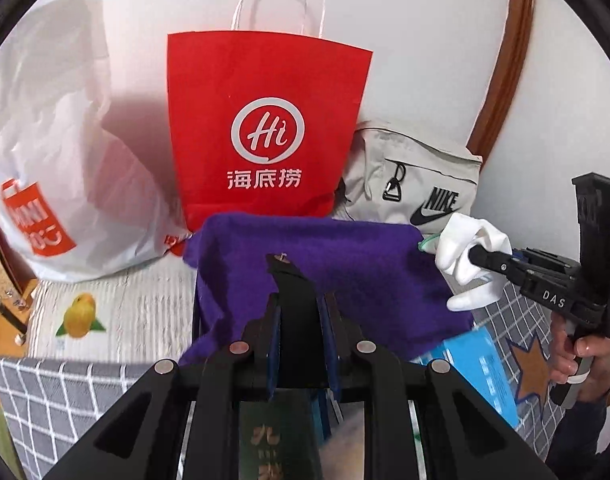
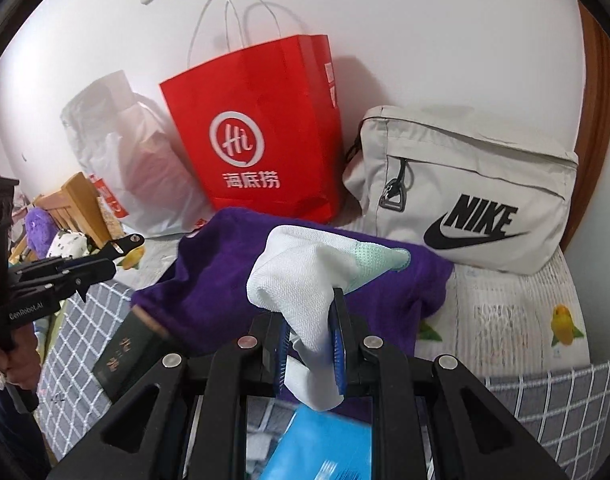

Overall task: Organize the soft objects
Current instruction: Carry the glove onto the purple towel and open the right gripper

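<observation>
The right gripper (image 2: 311, 344) is clamped on a white sock (image 2: 301, 280), which hangs over the purple cloth (image 2: 209, 280). The left gripper (image 1: 301, 292) is nearly closed with nothing visible between its jaws, and it too is above the cloth. The cloth lies on a bed with a fruit-print sheet (image 2: 505, 312) and a grey checked blanket (image 1: 65, 392). Against the white wall stand one red paper bag (image 1: 265, 128), one white plastic bag (image 1: 65, 160) and one beige pouch (image 2: 465, 192). One blue box (image 1: 477, 364) and one dark green booklet (image 2: 125, 356) lie at the near edge.
</observation>
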Demonstrator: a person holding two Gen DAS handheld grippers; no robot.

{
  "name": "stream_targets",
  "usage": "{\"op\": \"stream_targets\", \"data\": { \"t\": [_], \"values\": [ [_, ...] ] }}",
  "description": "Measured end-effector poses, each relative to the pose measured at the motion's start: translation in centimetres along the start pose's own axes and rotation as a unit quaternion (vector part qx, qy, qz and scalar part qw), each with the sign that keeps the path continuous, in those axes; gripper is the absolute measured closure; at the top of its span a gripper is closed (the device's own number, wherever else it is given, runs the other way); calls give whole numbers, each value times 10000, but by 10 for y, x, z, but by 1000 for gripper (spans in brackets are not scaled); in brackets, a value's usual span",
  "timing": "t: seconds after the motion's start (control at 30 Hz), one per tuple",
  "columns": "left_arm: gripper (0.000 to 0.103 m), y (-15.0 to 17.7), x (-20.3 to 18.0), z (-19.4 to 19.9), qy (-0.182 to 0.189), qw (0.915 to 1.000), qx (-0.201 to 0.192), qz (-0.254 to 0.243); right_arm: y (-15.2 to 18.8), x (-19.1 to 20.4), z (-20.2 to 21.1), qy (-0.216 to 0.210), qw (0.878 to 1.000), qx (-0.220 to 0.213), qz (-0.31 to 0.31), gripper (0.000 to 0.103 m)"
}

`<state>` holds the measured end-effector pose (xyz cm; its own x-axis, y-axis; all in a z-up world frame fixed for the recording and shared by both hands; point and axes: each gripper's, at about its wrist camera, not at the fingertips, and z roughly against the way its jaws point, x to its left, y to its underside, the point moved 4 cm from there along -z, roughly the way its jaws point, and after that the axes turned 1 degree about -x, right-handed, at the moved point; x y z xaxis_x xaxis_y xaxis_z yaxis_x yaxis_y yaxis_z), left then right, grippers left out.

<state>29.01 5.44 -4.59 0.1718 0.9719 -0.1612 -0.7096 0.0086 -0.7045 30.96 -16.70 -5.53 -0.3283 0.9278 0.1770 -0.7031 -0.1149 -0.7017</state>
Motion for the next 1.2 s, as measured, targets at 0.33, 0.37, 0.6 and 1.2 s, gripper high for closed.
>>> {"op": "stream_targets", "data": {
  "t": [0.33,0.37,0.6,1.2],
  "values": [
    [85,-26,5,-72,137,9993,354,67,-20,-28,-61,114,9994,340,20,84],
    [85,-28,6,-78,115,9992,379,53,-20,-31,-67,113,9992,386,17,84],
    [85,-37,19,-123,19,9973,709,200,-12,-40,-104,169,9965,821,-26,84],
    [85,-27,42,-175,-33,9918,1180,483,-3,-54,-101,378,9925,1126,295,53]
  ]
}}
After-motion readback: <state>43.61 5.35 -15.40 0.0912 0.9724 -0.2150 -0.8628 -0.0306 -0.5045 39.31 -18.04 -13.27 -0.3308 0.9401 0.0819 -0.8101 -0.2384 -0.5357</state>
